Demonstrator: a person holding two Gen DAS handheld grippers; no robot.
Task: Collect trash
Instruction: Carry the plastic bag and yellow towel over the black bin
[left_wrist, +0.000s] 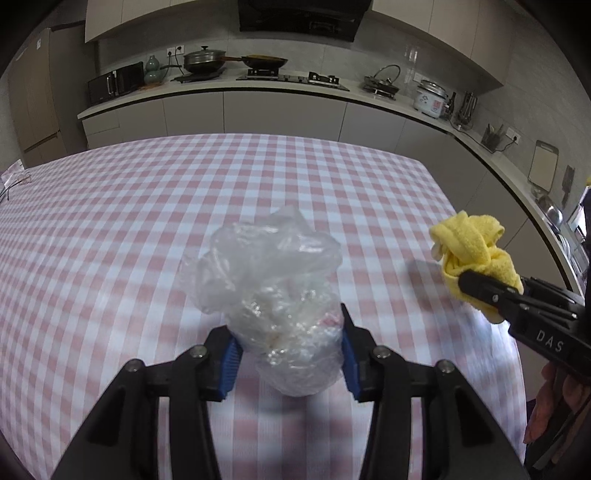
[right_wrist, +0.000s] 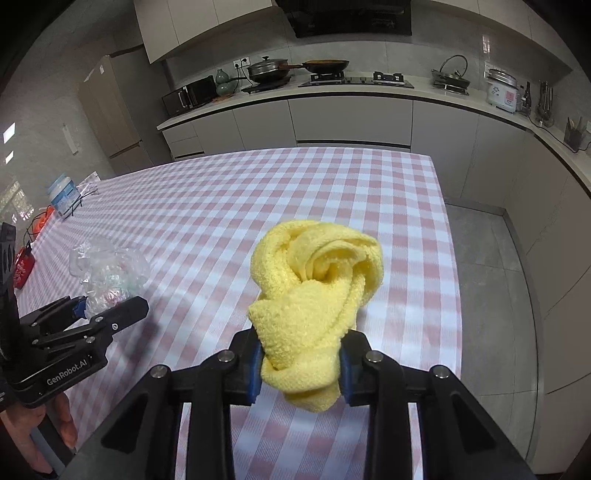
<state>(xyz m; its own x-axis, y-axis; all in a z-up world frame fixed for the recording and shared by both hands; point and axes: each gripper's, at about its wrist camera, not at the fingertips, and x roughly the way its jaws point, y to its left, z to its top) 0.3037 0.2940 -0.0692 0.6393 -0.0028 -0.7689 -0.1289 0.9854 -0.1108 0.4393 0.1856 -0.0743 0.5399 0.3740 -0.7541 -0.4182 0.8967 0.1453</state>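
Left gripper (left_wrist: 290, 354) is clamped on the lower half of a crumpled clear plastic bag (left_wrist: 273, 295), blue pads pressing in from both sides; from the right wrist view the bag (right_wrist: 109, 269) looks low over the cloth, can't tell if its bottom touches. Right gripper (right_wrist: 301, 365) is pinched on a knotted yellow terry towel (right_wrist: 314, 295), held above the table near its right edge; the left view shows the same towel (left_wrist: 472, 254) bunched past the black fingers. Handling, my read: bag is near weightless, soft, collapses under the pads, slick film, so it can slide out if the grip is only on a loose fold. Best hold is where it is now, across the dense wadded part with the contents inside, not the airy top flap. Towel is light, soft, high friction, the knot gives bulk to bite on, low slip risk. Neither is fragile. Surface: table with pink and white checked tablecloth (left_wrist: 147, 221), flat, mostly bare ahead; cloth may ruck if a gripper drags on it. At the far left edge sit a white jar with blue label (right_wrist: 63, 195), something orange and a red item, well apart from both grippers. Beyond: grey kitchen counter (right_wrist: 351, 96) with pans, hob, rice cooker, small oven. No bin visible in either view.
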